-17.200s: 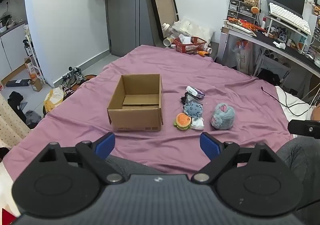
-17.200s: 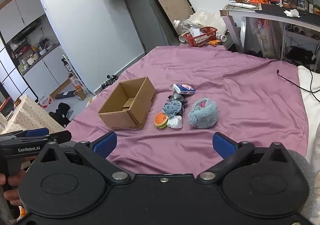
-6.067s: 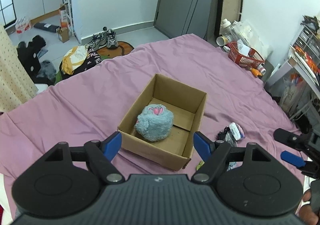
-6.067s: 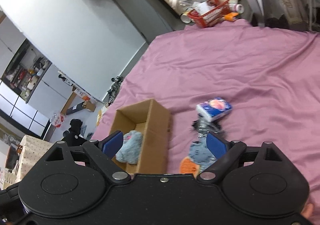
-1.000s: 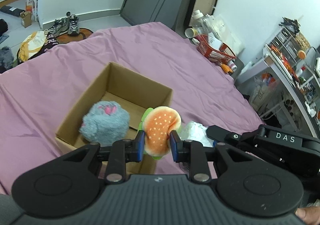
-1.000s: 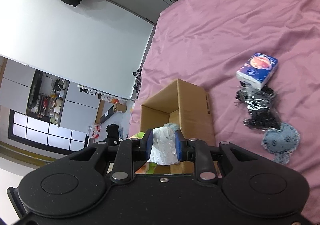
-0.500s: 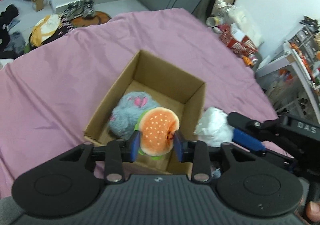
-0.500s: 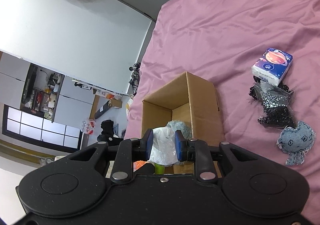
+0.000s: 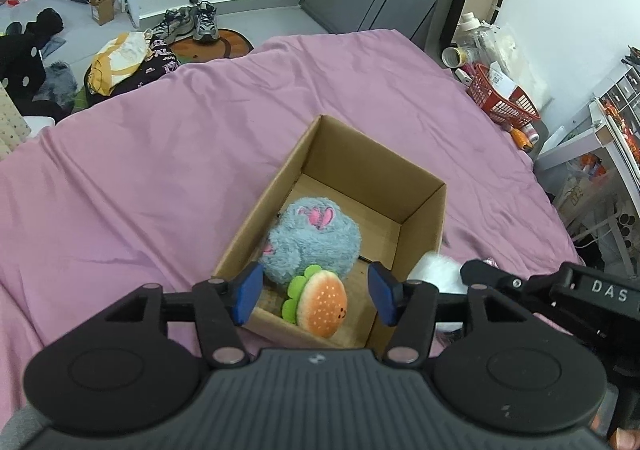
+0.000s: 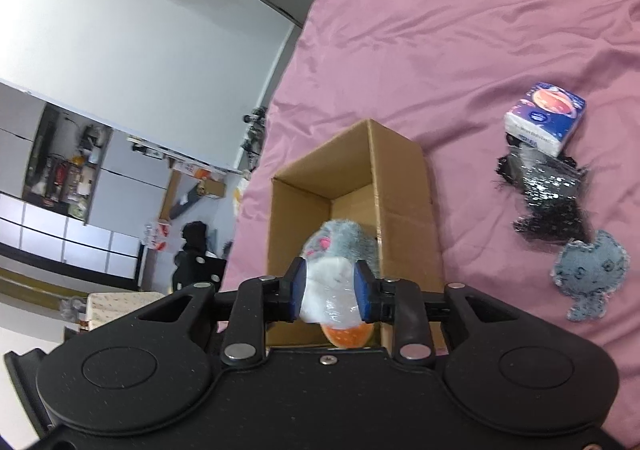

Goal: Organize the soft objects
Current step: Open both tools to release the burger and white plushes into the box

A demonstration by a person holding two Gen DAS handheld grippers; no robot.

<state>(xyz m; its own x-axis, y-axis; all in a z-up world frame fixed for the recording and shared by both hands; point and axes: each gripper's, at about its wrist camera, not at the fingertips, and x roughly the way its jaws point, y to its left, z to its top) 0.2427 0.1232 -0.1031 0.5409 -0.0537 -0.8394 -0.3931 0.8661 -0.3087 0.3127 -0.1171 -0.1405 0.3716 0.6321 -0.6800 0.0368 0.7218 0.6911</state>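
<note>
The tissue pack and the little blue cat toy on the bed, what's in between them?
A black sparkly pouch lies between the tissue pack and the blue cat toy, seen in the right wrist view.

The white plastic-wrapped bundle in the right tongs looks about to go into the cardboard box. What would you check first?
1. Brown cardboard box open at the top: ok.
2. Orange burger plush released inside the box, left tongs opening and clear of it: ok.
3. White plastic-wrapped bundle between the right tongs, which are opening: ok.
4. Bundle fully over the box opening: cannot tell.
5. Free floor behind the fluffy grey round plush: ok.
6. Everything boxed: not ok, the flat grey cat plush is on the purple sheet.
</note>
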